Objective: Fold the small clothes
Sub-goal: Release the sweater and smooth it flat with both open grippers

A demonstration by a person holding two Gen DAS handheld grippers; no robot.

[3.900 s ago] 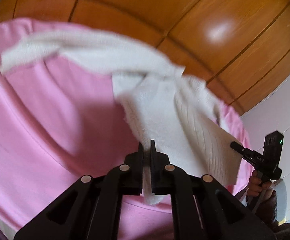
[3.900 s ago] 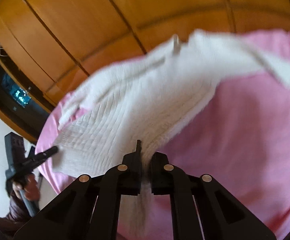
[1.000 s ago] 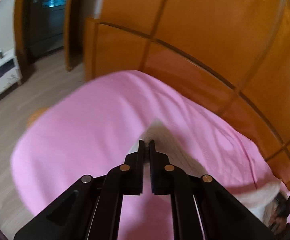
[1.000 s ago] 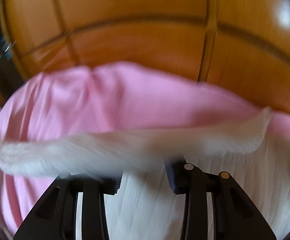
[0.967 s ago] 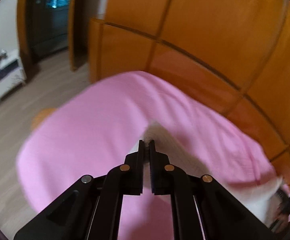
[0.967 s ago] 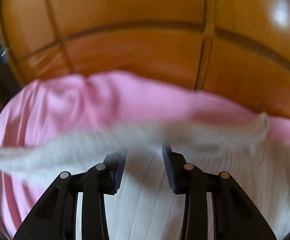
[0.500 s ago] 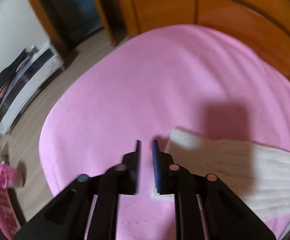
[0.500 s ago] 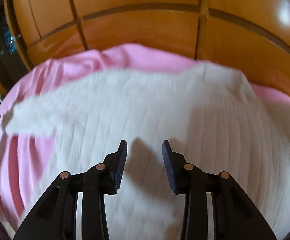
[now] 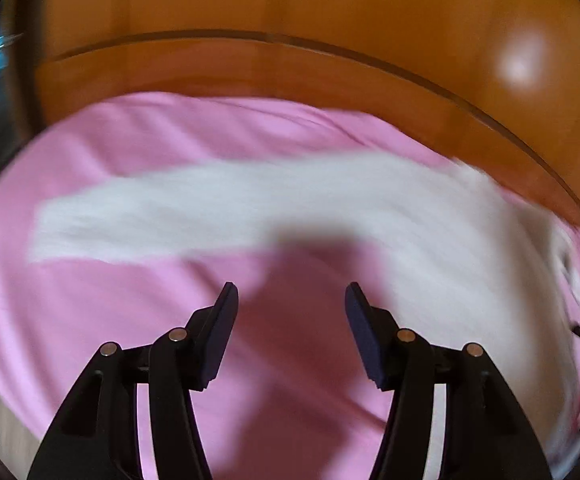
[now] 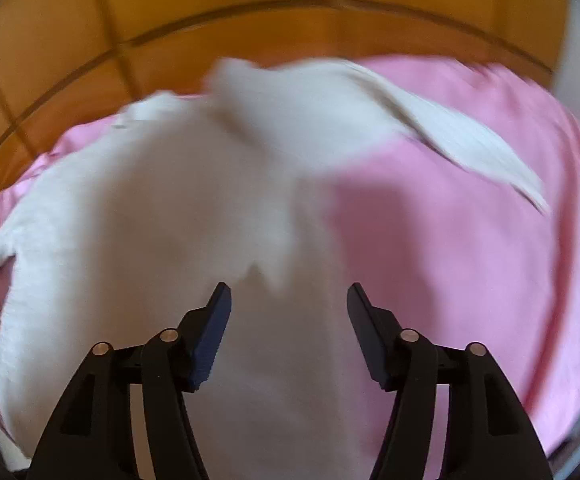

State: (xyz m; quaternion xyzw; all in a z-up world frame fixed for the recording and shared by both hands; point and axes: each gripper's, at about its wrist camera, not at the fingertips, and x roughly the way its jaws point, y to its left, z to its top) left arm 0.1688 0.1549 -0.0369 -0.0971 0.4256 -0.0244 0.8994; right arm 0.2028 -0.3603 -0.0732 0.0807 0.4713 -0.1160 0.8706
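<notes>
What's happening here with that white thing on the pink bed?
A person is folding a small white knit garment using a handheld gripper in each hand. It lies spread flat on the pink bedsheet, sleeves out to the sides. The left gripper and right gripper both hover above it, jaws wide apart, holding nothing.

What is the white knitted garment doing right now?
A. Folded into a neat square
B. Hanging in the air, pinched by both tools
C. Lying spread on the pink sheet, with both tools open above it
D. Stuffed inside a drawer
C: the white garment lies spread on the pink sheet, and the left tool and right tool both gape open, holding nothing.
</notes>
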